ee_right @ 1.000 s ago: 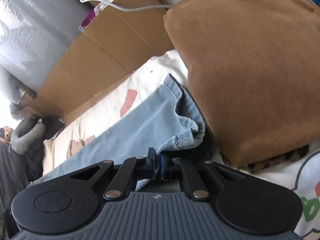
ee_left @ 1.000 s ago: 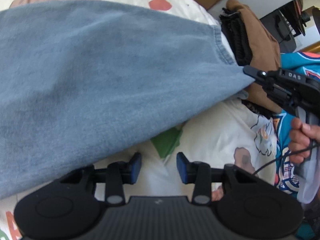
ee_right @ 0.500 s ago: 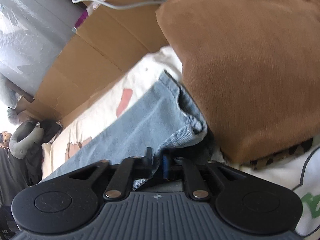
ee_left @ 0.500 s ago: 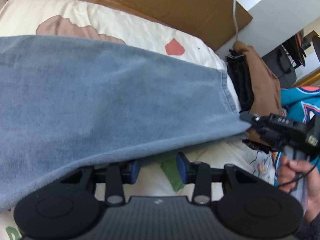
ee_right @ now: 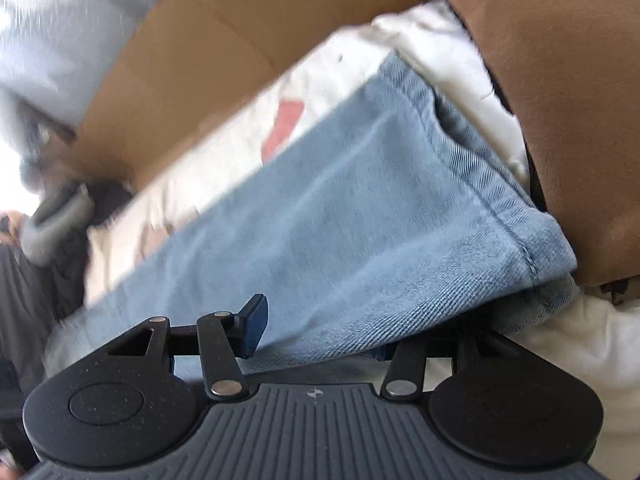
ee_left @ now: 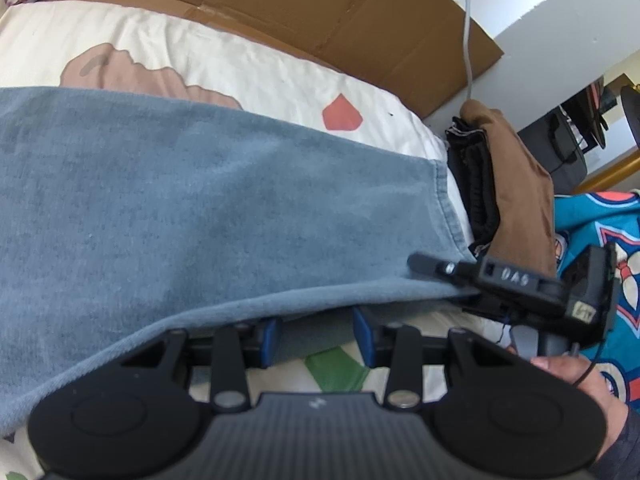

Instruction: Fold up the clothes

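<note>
Blue denim garment (ee_left: 208,216) on bed sheet (ee_left: 248,60); both grippers' jaws apart.

Black ribbed tongs (ee_left: 316,338) with blue pads (ee_left: 269,340), silver screws (ee_left: 228,399).

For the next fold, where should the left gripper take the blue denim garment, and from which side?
The left gripper, open, should probably take the blue denim garment by its near folded edge, coming in low from the person's side. That edge drapes right across the gap between the fingers, slightly raised off the printed sheet, so the lower finger can likely slide beneath.
</note>
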### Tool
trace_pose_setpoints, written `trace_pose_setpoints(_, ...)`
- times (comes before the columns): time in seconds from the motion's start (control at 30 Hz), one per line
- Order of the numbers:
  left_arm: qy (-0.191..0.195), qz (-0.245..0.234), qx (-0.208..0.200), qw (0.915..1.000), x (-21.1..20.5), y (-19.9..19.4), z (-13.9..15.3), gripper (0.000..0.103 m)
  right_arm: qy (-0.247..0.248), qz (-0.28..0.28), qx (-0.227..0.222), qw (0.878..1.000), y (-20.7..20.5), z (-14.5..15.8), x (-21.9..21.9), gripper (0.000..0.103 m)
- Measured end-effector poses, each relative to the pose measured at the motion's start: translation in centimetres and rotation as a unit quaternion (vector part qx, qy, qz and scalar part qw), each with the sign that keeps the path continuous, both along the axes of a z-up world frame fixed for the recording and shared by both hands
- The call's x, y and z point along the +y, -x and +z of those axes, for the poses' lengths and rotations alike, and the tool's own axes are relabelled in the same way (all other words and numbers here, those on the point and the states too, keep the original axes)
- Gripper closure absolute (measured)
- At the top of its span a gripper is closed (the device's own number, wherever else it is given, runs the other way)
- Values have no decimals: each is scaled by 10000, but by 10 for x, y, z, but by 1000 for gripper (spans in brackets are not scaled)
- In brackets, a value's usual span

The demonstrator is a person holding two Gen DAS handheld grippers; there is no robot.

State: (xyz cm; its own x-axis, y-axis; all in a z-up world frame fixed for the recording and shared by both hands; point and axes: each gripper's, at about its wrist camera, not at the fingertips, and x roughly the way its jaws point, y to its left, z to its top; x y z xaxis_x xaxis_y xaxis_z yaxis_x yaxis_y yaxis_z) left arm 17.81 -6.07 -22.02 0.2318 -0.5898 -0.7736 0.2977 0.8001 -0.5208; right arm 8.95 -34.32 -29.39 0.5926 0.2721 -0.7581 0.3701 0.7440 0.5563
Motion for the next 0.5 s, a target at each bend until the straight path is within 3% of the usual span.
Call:
trace_pose_setpoints(0.2, -5, -63, 23, 10000, -4, -1, -3, 62, -97, 240, 275, 9993, 18, 4, -2, 47)
trace_pose_setpoints(0.4, -97, -187, -84, 9997, -11, 2, -8, 62, 86, 123, -187, 9997, 18, 12, -2, 47)
trace_pose_setpoints(0.5, -201, -320, -367, 9986, -19, 5, -6, 62, 170, 87, -163, 9997, 3, 7, -3, 45)
